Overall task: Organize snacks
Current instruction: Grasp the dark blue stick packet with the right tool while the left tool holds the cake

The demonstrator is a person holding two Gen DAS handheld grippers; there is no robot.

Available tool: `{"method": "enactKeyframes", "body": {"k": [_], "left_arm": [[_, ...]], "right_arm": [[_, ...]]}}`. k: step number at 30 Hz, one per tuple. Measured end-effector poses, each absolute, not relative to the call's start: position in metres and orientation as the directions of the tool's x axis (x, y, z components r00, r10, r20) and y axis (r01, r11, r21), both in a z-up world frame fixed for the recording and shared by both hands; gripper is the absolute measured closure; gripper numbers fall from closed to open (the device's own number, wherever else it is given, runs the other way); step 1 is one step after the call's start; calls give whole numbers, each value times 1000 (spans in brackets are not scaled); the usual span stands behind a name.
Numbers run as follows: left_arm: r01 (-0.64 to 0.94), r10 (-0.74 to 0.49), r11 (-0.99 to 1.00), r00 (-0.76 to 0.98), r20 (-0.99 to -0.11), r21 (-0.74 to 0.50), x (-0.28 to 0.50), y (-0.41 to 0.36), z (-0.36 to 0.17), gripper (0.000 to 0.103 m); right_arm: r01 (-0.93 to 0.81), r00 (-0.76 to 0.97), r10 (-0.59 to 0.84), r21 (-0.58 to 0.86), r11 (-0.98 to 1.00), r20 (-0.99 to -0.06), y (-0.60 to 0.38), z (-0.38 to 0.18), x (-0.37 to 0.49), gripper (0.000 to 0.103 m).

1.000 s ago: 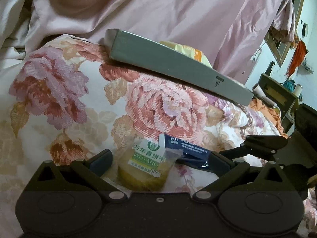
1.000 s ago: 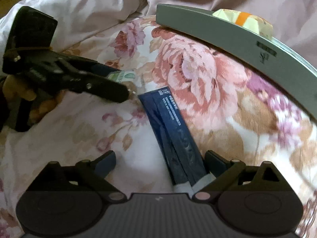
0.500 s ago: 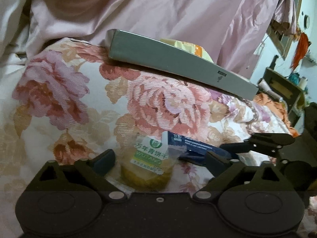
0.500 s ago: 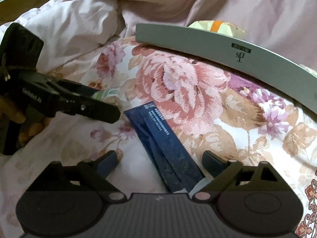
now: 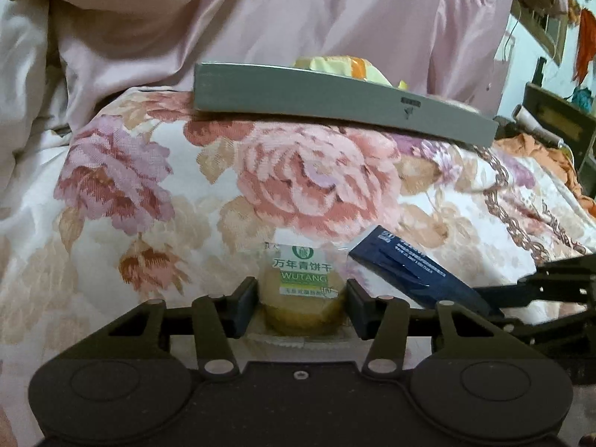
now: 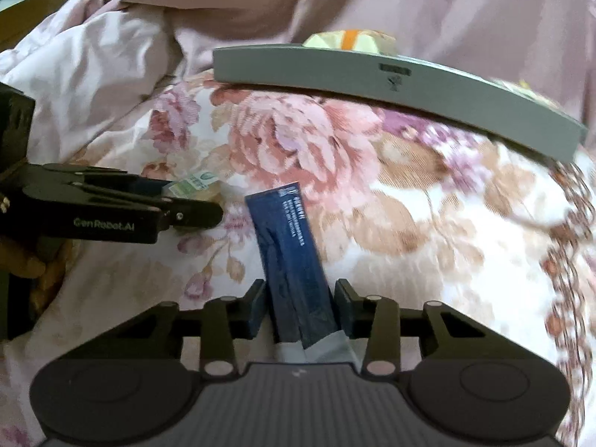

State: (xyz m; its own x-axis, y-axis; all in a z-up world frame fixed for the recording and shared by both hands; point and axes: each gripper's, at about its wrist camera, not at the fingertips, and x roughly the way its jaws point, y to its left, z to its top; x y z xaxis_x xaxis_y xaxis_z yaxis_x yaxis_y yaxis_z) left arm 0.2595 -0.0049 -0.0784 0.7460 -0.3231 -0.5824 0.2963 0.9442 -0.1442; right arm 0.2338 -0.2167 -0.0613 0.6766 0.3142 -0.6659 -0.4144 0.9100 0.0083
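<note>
Left wrist view: the left gripper (image 5: 301, 298) is closed on a clear packet of biscuits (image 5: 302, 294) with a green-and-white label, both pads pressed against its sides. The packet sits low between the fingers, over a flowered quilt (image 5: 149, 193). Just to its right lies a dark blue sachet (image 5: 413, 273), its near end running under the black linkage of the right gripper (image 5: 495, 311), which enters from the right edge; from this side its fingertips are hard to separate.

Right wrist view: the right gripper (image 6: 300, 307) has its jaws drawn in narrow around the dark blue sachet (image 6: 294, 253) — the right pad touches the sachet's edge, while the left pad stands close beside it, and contact there cannot be confirmed. The sachet points away from the camera and slightly left, its pale sealed end tucked near the gripper body. The left gripper (image 6: 190, 205) reaches in from the left edge, the green label of the packet of biscuits (image 6: 197, 183) showing at its tip.

Beyond both snacks, a grey tray (image 5: 335, 111) (image 6: 372, 85) rests on the quilt against pink bedding (image 5: 298, 11) — a yellow-and-orange wrapper (image 5: 342, 67) (image 6: 346, 39) shows above its rim.
</note>
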Motion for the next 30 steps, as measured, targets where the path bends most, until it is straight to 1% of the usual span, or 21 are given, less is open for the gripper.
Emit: {"method": "enactKeyframes", "body": {"k": [5, 11, 13, 15, 16, 18, 20, 22, 25, 29, 30], "left_arm": [[305, -315, 944, 717, -622, -126, 234, -25, -71, 51], [318, -302, 943, 704, -643, -94, 200, -38, -69, 51], [315, -297, 945, 702, -648, -92, 193, -39, -70, 51], [310, -289, 947, 701, -652, -86, 188, -39, -72, 51], [310, -288, 947, 701, -652, -84, 187, -40, -73, 51], [312, -286, 947, 705, -649, -78, 185, -40, -75, 50], [314, -286, 946, 706, -648, -76, 186, -41, -76, 50], [313, -288, 946, 707, -646, -79, 186, -41, -76, 50], [314, -290, 946, 711, -641, -79, 186, -41, -77, 50], [316, -290, 946, 713, -639, -77, 187, -42, -77, 51], [316, -289, 946, 714, -638, -76, 187, -42, -77, 51]], "right_arm": [[-365, 673, 273, 12, 931, -688, -218, -61, 211, 63], [-334, 665, 252, 22, 942, -703, -218, -58, 186, 63], [-337, 666, 242, 6, 942, -706, -219, -57, 174, 63], [-346, 677, 223, -36, 938, -701, -217, -58, 166, 61], [-356, 690, 206, -78, 931, -694, -214, -59, 162, 57], [-371, 712, 181, -145, 917, -679, -207, -61, 157, 54], [-384, 726, 173, -183, 905, -666, -202, -62, 154, 51], [-386, 731, 178, -183, 904, -659, -200, -64, 155, 44], [-372, 726, 195, -138, 918, -660, -204, -67, 161, 40], [-347, 731, 205, -95, 933, -651, -207, -69, 166, 41], [-346, 736, 202, -101, 933, -647, -206, -70, 166, 44]]}}
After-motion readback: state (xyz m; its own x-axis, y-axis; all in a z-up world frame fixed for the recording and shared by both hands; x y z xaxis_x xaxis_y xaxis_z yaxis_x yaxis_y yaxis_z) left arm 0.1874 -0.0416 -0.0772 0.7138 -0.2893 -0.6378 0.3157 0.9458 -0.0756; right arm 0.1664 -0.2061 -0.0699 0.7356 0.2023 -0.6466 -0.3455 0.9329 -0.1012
